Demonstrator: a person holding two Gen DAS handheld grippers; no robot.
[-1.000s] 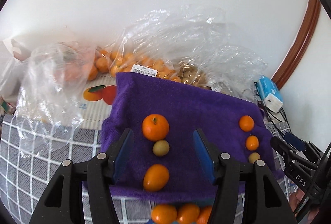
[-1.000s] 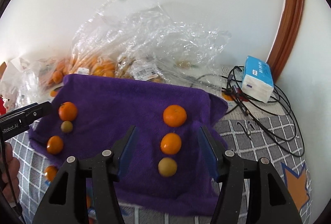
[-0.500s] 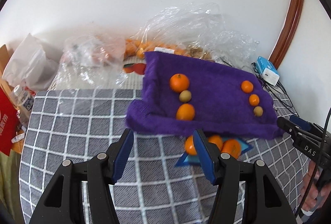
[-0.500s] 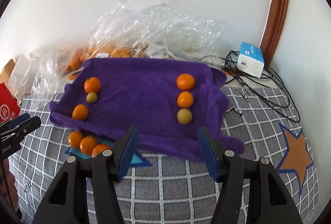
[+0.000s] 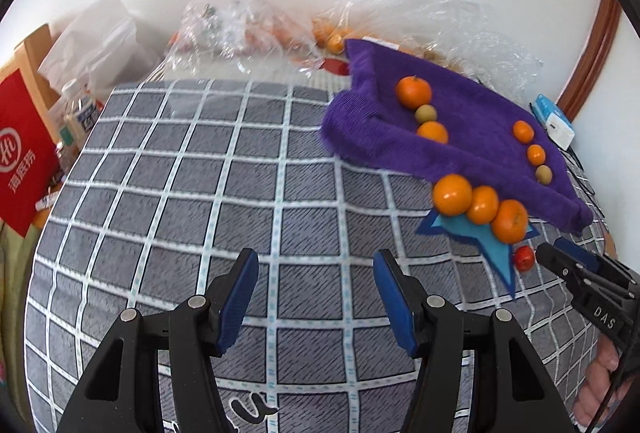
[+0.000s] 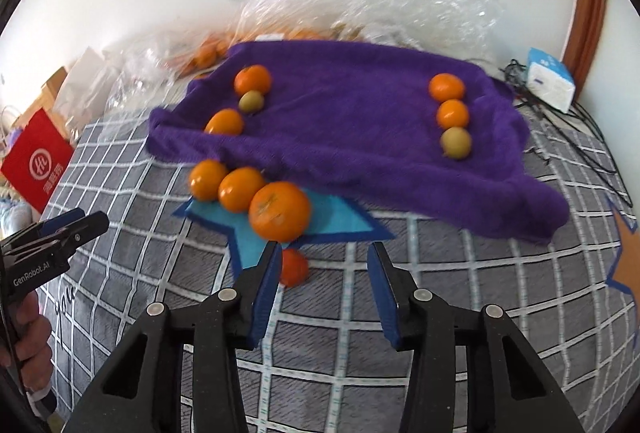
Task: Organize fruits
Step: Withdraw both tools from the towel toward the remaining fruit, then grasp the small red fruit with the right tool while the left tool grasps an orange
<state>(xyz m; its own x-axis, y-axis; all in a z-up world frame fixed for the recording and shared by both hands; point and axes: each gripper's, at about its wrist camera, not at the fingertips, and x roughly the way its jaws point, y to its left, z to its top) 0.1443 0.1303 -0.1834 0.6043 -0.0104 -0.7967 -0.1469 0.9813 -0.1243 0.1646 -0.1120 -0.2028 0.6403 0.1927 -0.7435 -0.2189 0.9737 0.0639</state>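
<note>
On the grey checked cloth [image 5: 168, 201] I hold both tools low, and neither grips anything. My left gripper [image 5: 316, 297] has its jaws spread wide over bare squares. My right gripper [image 6: 322, 285] is spread just as wide, with a small red fruit [image 6: 295, 267] just beside its left finger, partly hidden by it. Just beyond that, three oranges [image 6: 240, 189] sit touching in a row on a blue star patch [image 6: 256, 233], at the near edge of the purple towel [image 6: 344, 113]. Upon the towel, at its left end, lie two oranges with a small green fruit [image 6: 251, 101] between them; at its right end are two oranges and another green fruit [image 6: 456, 141]. Crumpled clear bags [image 6: 360, 5] of fruit lie along the wall behind.
</note>
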